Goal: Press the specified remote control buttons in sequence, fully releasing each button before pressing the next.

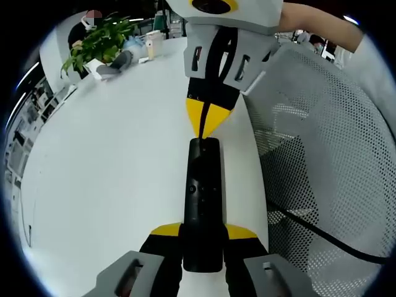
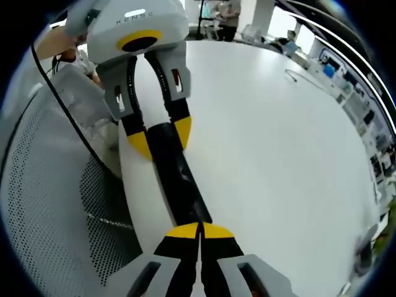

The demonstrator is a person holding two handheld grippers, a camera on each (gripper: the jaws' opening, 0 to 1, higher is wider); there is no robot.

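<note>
A slim black remote control [image 1: 201, 185] lies lengthwise over the white table [image 1: 111, 161], close to its edge. My left gripper [image 1: 203, 232] is shut on its near end, with a yellow tip on each side. My right gripper [image 1: 204, 124] comes in from the top of the left gripper view, jaws together, and its yellow tips touch the remote's far end. In the right gripper view my right gripper [image 2: 199, 232] is shut with its tips on the end of the remote [image 2: 182, 185]. Beyond it the left gripper [image 2: 161, 137] clamps the other end.
A white mesh chair [image 1: 322, 154] stands against the table edge, with a black cable [image 1: 322, 235] running over it. A potted plant [image 1: 102, 40] and small items sit at the table's far end. The table [image 2: 272, 142] stretches wide on the other side.
</note>
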